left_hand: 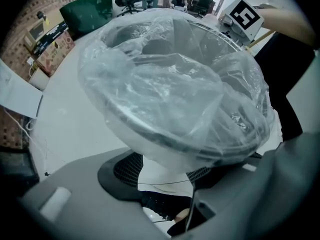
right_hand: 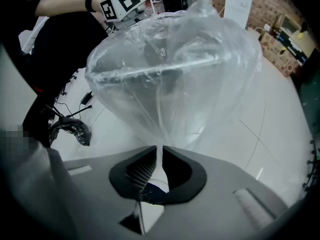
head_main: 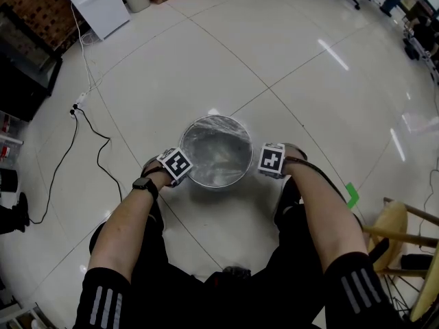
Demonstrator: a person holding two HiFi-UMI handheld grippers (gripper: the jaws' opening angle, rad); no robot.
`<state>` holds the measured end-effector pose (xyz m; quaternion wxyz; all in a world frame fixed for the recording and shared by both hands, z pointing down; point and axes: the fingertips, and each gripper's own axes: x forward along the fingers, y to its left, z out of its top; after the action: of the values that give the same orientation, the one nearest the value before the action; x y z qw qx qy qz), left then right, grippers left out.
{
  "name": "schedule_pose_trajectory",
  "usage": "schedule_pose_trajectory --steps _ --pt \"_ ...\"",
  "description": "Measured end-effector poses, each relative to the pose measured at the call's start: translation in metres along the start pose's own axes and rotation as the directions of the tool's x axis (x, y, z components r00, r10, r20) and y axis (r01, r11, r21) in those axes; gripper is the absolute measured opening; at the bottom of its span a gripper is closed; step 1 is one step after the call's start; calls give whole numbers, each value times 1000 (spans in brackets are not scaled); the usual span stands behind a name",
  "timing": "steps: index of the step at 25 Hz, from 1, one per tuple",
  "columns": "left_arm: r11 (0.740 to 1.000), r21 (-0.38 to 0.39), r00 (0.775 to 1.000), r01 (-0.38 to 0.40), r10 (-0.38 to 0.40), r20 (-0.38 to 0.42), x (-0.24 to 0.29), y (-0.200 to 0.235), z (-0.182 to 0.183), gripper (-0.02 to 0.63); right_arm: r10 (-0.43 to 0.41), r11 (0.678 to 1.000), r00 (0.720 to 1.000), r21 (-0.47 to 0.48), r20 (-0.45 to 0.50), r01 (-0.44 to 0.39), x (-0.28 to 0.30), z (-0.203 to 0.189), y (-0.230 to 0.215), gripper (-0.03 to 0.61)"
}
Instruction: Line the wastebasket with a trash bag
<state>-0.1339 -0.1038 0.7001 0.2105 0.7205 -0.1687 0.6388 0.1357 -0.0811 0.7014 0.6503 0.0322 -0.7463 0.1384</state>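
Wastebasket [head_main: 184,141] stands on the white tile floor [head_main: 295,60] in the middle of the head view, a round bin seen from above, between my two grippers. Clear trash bag [head_main: 217,153] lies inside it and wraps over its rim.

My left gripper [head_main: 182,170] is at the left edge of the bin, and my right gripper [head_main: 269,162] is at the right edge, both close against the rim. A black watch [head_main: 145,185] sits on the left wrist.

In the left gripper view the jaws of the left gripper [left_hand: 167,176] are spread wide, with floor and a dark shoe [left_hand: 160,204] showing through the gap. The trash bag [left_hand: 170,84] fills the upper frame, draped over the dark rim of the wastebasket [left_hand: 125,120], and its loose film hangs down just above the jaws. I cannot tell whether the jaws touch it.

In the right gripper view the jaws of the right gripper [right_hand: 161,166] are pressed together on a thin fold of the trash bag [right_hand: 175,74]. From that pinch the film fans upward, pulled taut over the rim of the wastebasket [right_hand: 150,72].

A black cable [head_main: 68,149] runs across the floor at the left of the head view, a white cabinet [head_main: 96,2] stands at the upper left, and a green mark [head_main: 352,195] and a wooden stool [head_main: 391,232] are at the lower right.
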Motion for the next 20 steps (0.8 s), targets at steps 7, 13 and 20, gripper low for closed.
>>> schedule_pose_trajectory --steps 7,13,20 --pt "980 -43 980 192 -193 -36 -23 -27 -17 235 114 992 988 44 102 -119 -41 4 8 103" --pt "982 4 982 191 -191 -4 -65 -13 -17 235 211 976 961 13 176 -217 -80 13 15 106" --pt "999 29 979 43 -48 199 -109 22 35 225 155 981 936 61 316 -183 -137 26 -20 106"
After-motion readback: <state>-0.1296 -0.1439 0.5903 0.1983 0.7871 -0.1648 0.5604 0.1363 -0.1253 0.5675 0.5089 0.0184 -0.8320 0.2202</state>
